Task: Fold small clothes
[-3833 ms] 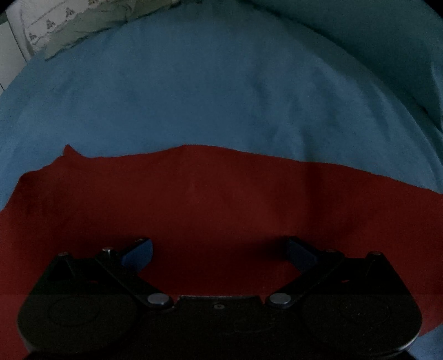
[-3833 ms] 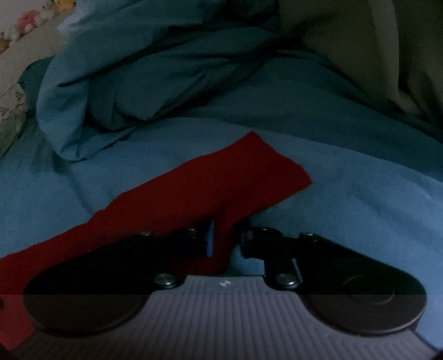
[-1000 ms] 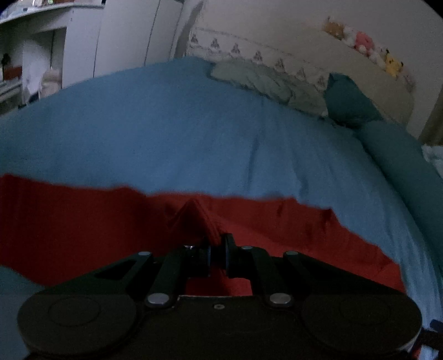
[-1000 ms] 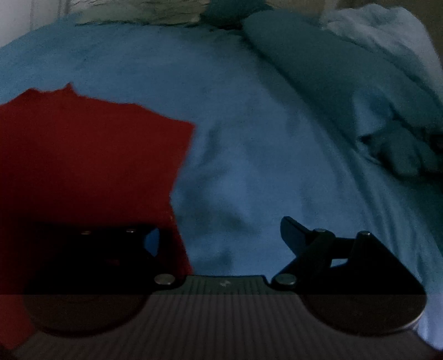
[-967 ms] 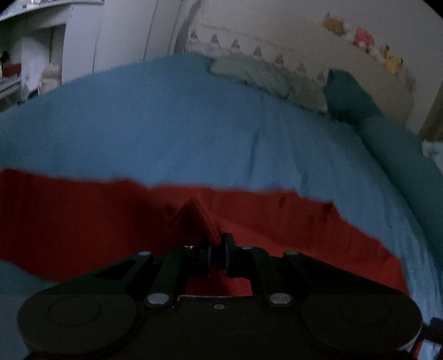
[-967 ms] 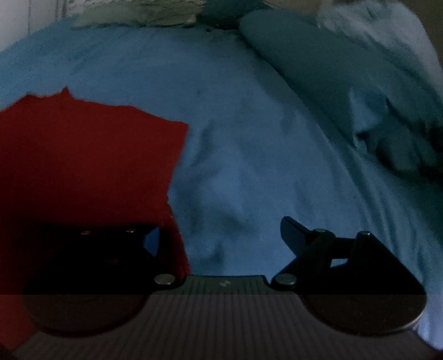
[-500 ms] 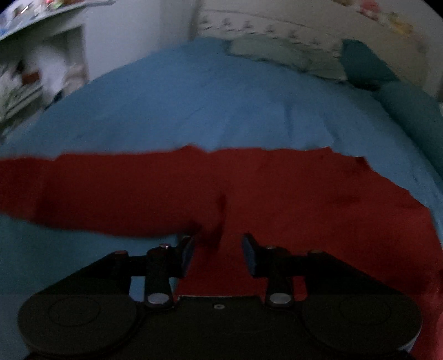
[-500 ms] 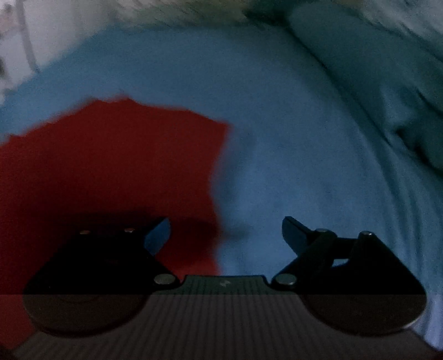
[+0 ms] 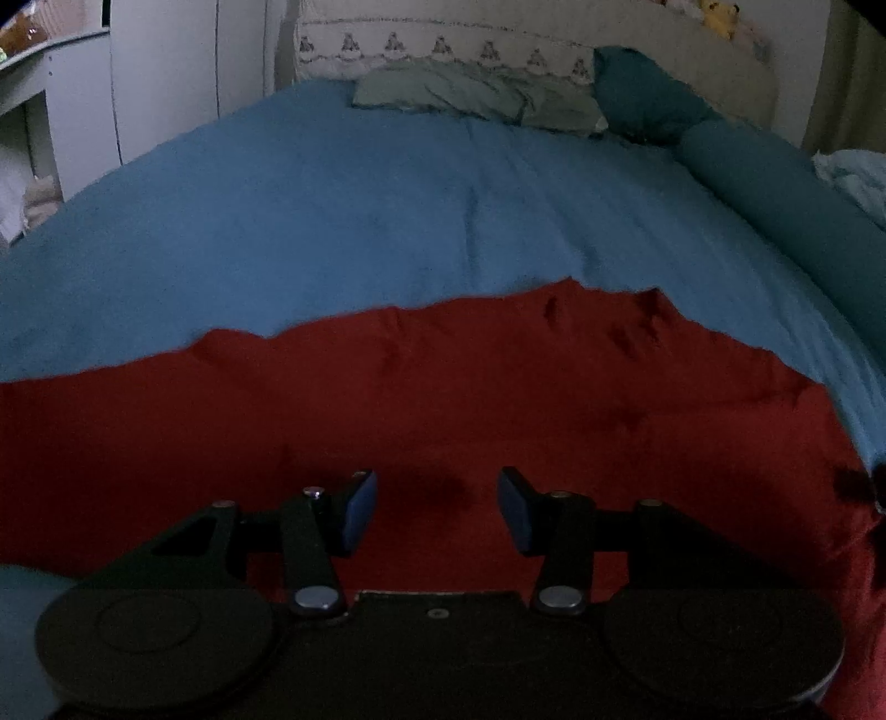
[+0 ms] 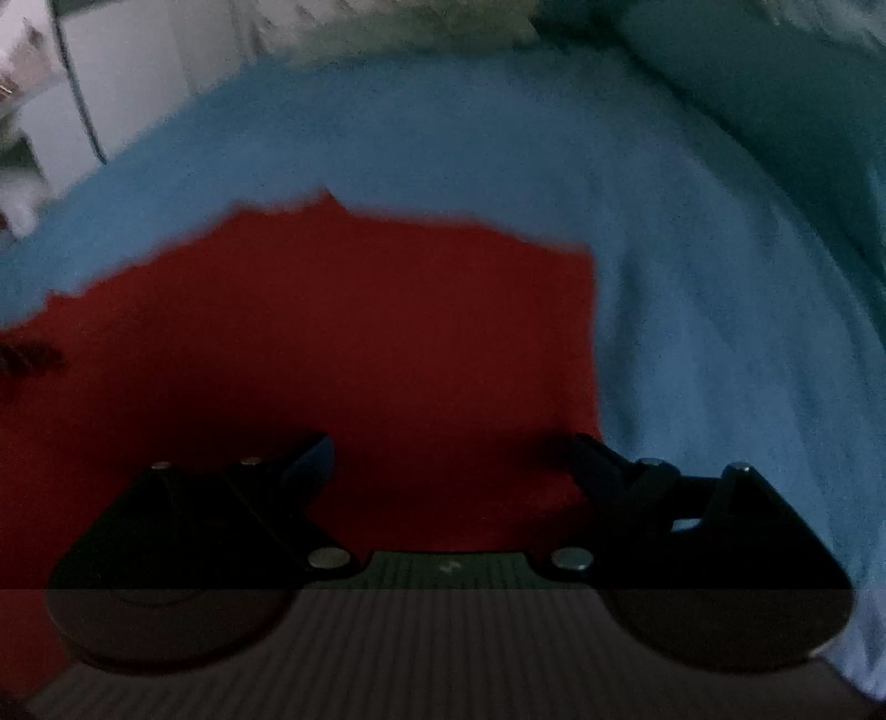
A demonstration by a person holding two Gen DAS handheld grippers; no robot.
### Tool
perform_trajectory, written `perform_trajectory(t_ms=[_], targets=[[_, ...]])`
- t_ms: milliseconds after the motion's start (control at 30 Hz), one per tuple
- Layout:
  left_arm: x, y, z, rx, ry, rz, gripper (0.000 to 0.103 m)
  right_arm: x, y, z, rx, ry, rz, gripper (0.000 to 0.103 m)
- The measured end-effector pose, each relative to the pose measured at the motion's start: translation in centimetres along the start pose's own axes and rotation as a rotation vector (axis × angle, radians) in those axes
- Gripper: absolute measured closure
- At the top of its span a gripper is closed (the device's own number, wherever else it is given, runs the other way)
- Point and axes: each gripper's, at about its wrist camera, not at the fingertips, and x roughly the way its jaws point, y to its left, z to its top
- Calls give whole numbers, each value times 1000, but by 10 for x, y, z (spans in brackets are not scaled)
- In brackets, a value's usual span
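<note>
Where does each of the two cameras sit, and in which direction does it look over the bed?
Left wrist view: sits on the left claw, looks forward and down over the red cloth and blue bed cover toward the headboard; its jaws are opening, nothing between them.
Right wrist view: sits on the right claw, looks down at the red cloth's right edge; jaws wide apart, nothing held; picture blurred.
Both views share the red cloth and the blue bed cover.

left claw [image 9: 437,509] opening, right claw [image 10: 451,462] wide
</note>
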Motion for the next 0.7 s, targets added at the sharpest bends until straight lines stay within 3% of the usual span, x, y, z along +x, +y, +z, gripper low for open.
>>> perform_trajectory(t_ms=[100,267,533,700], targets=[[16,0,-5,-1,54,11,49,31,5,25,2,-1,-10,0],[16,-1,-9,42,44,21,48,95,-30,45,88,44,-103,0],[11,0,-9,30,48,29,47,89,-39,48,67,48,-93,0],[-12,2,-1,-6,30,53,47,52,-29,57,34,24,-92,0]])
